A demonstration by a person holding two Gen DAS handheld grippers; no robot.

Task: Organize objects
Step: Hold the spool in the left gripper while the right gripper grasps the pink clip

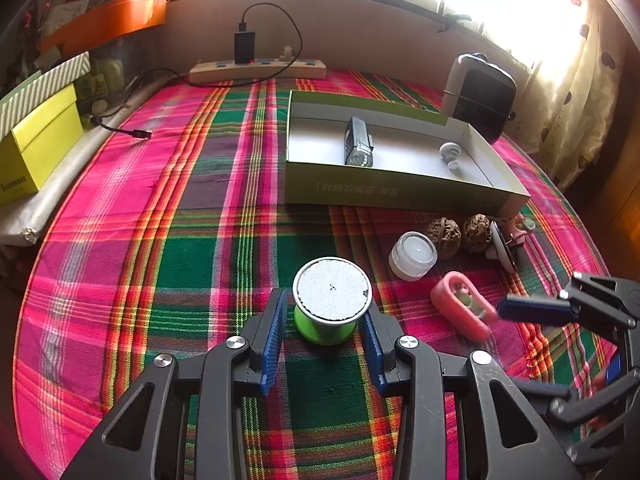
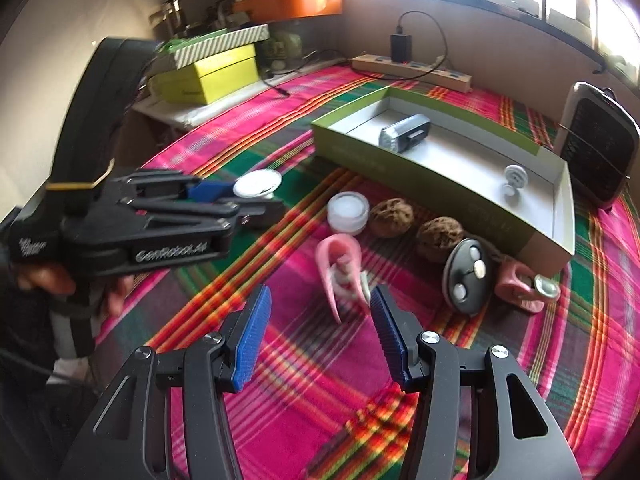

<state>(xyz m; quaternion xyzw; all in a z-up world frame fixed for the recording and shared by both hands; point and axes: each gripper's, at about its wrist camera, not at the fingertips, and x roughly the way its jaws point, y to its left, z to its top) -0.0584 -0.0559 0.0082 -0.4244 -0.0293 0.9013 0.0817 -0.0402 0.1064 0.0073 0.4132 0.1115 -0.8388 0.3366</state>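
The left gripper [image 1: 325, 322] stood spread around the green foil-topped spool [image 1: 330, 300], ready to grip; the right gripper [image 2: 318, 320], likewise released, faced the pink plastic clip [image 2: 340, 270] at twelve o'clock.

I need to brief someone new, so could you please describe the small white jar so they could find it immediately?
Start at the long green box on the plaid cloth. Just in front of its near wall runs a row of small items; the white jar sits at the left end, beside two brown walnuts. It alone is squat, round and translucent white.
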